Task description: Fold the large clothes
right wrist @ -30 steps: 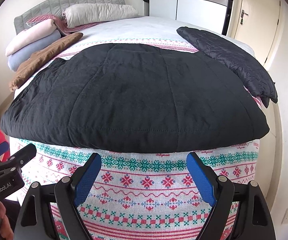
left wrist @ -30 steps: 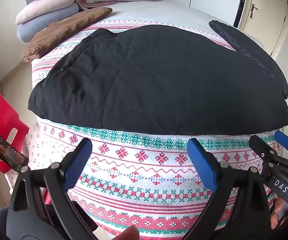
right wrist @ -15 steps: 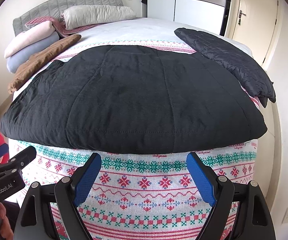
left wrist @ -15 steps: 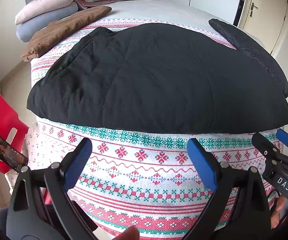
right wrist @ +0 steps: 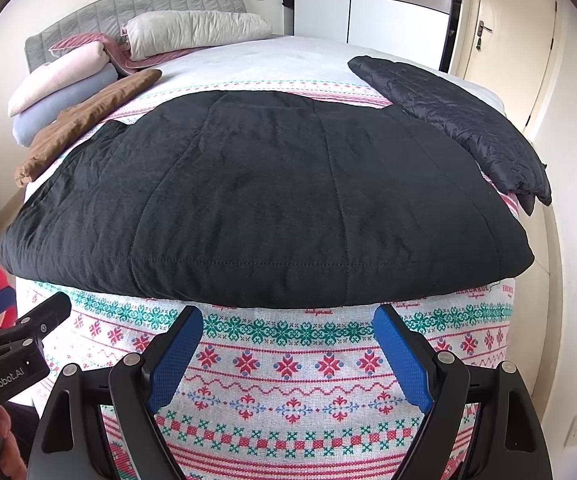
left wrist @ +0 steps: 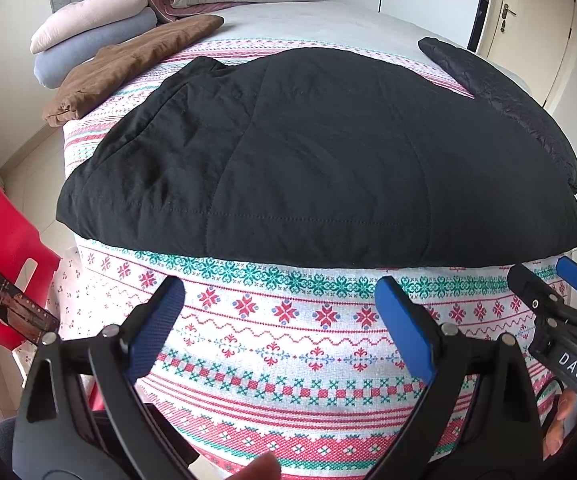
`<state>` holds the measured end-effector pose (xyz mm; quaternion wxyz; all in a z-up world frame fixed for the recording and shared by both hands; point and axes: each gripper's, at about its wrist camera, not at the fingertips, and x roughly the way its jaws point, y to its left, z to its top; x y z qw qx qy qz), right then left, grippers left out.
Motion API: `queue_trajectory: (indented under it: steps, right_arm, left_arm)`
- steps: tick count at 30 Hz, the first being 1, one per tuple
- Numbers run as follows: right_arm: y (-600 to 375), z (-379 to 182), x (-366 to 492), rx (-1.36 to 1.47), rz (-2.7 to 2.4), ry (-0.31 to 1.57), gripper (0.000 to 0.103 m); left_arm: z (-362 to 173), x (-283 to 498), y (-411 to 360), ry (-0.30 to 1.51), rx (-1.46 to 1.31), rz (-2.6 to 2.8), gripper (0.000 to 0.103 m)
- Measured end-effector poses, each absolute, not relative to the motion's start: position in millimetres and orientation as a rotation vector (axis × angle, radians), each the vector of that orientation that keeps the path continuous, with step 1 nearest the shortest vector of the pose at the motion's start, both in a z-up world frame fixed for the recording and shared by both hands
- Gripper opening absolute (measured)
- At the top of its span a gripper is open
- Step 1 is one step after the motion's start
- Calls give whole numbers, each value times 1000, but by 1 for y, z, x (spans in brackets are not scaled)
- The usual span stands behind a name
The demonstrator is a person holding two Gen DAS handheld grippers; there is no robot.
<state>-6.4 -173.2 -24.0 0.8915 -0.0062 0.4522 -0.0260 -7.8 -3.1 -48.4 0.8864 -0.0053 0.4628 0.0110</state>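
Both wide open and empty, left gripper and right gripper short of black quilted jacket, brown garment beside, sleeves hidden.

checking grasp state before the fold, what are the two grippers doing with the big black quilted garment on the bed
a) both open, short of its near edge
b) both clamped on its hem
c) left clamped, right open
a: the left gripper and right gripper both stand open over the patterned bedspread, short of the big black quilted garment.

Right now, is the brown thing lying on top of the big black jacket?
No, the brown garment lies beside the big black jacket on the patterned bedspread, toward the pillows.
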Motion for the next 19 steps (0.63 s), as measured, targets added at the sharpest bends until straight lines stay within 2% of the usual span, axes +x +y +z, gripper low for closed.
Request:
queue_trajectory:
  steps: [19]
  right_arm:
    - [-172, -30, -4, -17, -55, 955, 88]
  left_arm:
    - [-47, -9, -6, 966, 11, 16, 96]
